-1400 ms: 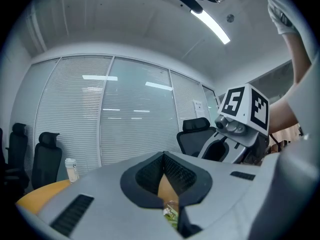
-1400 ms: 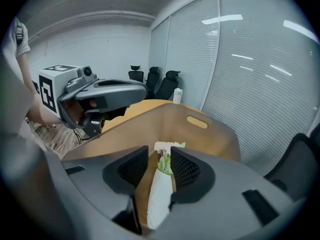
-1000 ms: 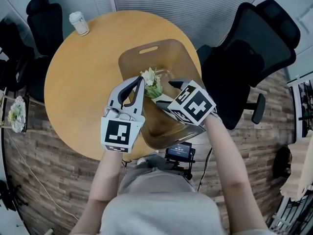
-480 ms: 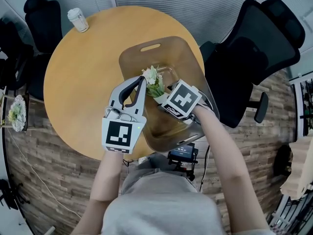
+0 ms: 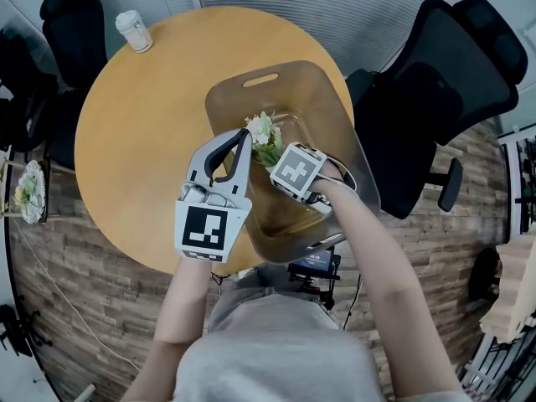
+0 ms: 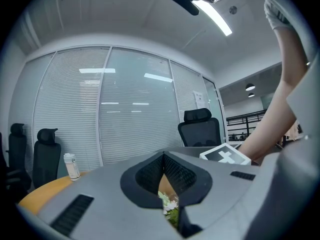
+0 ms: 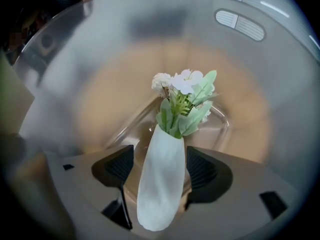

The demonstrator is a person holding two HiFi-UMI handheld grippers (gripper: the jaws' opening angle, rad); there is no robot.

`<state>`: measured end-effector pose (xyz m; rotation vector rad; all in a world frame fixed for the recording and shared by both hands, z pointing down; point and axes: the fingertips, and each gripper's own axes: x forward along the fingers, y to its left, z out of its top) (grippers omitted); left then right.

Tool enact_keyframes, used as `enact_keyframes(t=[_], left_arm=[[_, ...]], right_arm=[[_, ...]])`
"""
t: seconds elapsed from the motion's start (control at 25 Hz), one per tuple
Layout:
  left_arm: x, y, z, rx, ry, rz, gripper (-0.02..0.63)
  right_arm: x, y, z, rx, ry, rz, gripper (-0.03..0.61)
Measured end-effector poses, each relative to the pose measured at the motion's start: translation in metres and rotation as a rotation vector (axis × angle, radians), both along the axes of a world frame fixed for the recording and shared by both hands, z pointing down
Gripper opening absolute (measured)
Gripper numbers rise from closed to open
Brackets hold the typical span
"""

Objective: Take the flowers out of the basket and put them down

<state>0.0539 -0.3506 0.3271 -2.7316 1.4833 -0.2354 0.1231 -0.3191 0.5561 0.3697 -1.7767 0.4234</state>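
Flowers (image 7: pixel 182 91) sit in a white vase (image 7: pixel 159 194) inside the basket (image 7: pixel 240 26). The vase's long axis runs along the right gripper's (image 7: pixel 159 166) parted jaws and lies between them, ungripped. The left gripper (image 6: pixel 164 158), clenched and empty, waits at the basket's side.

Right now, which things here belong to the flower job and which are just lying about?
Job: flowers, white vase, basket, table, right gripper.
Lying about: white bottle, black chair on the right, second bouquet off the table.
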Motion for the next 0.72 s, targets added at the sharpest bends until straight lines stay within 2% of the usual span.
enact_keyframes(t=[0.32,0.72], left_arm=[[0.0,-0.004,0.0,0.004,0.001,-0.005,0.003],[0.0,-0.004,0.0,-0.009,-0.002,-0.01,0.003]], right_arm=[[0.018,0.006,0.034,-0.059,0.096,0.022,0.345],[0.023,0.009,0.055,-0.139,0.098,0.107,0.36]])
